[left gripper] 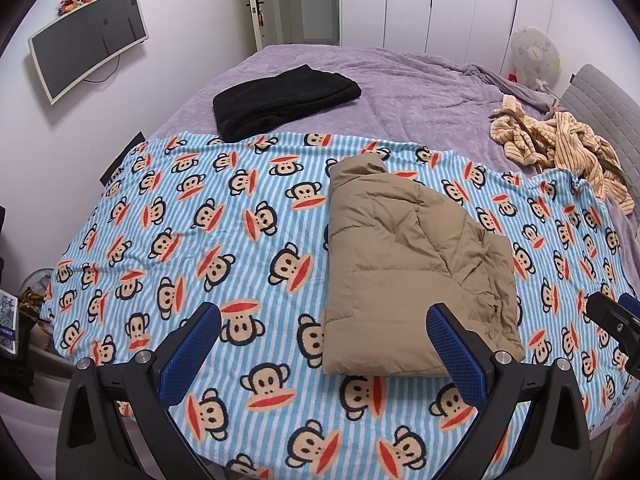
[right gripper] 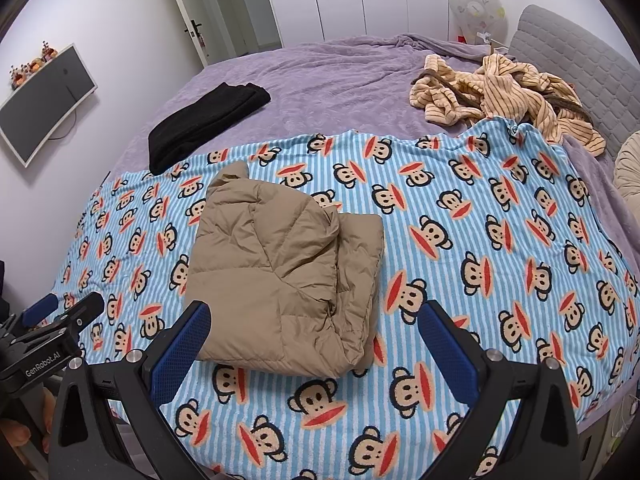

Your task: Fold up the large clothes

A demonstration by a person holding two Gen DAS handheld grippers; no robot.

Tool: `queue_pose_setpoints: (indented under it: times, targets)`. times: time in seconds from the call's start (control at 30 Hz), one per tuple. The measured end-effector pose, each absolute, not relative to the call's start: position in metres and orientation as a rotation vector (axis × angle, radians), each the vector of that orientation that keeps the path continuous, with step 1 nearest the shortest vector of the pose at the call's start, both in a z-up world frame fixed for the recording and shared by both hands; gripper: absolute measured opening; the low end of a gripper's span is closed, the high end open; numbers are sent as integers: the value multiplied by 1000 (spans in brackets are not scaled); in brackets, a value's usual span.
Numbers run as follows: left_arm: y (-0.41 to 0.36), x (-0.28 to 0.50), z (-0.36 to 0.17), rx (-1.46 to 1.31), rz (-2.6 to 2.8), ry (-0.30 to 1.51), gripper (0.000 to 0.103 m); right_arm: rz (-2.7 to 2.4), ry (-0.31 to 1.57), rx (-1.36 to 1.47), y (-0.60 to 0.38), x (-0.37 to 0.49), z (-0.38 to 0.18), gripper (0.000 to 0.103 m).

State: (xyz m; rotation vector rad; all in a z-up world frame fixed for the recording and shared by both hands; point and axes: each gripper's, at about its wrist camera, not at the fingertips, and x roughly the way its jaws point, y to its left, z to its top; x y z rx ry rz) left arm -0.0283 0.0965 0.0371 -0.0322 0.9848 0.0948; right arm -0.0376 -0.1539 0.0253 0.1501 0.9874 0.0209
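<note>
Left wrist: folded tan jacket on monkey blanket; both grippers' fingers spread, empty.

Tan puffer jacket, quilted, folded into a compact bundle, collar end pointing away from the cameras. Lies flat on the blue striped monkey-print blanket over the bed, nothing touching it.

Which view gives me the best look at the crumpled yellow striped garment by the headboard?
The right wrist view: the crumpled yellow striped garment sits larger and nearly whole on the purple bedspread. The left wrist view pushes the same garment to the distorted right edge, smaller and more compressed.
</note>
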Motion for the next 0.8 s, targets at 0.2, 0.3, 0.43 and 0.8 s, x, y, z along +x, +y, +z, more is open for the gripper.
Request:
queue_pose_setpoints:
  times: [0.2,0.3,0.43,0.8]
  targets:
    - [96,-28,37,-30,95,983,103,18,987,152,-154,-38,25,103]
    - [98,-26,37,-29,96,982,103,19,988,151,-154,-38,25,103]
    - [98,-27,37,-29,97,983,103,18,989,152,-153,-38,25,103]
    - [93,-23,37,-17,92,970,103,12,991,154,-149,-38,26,103]
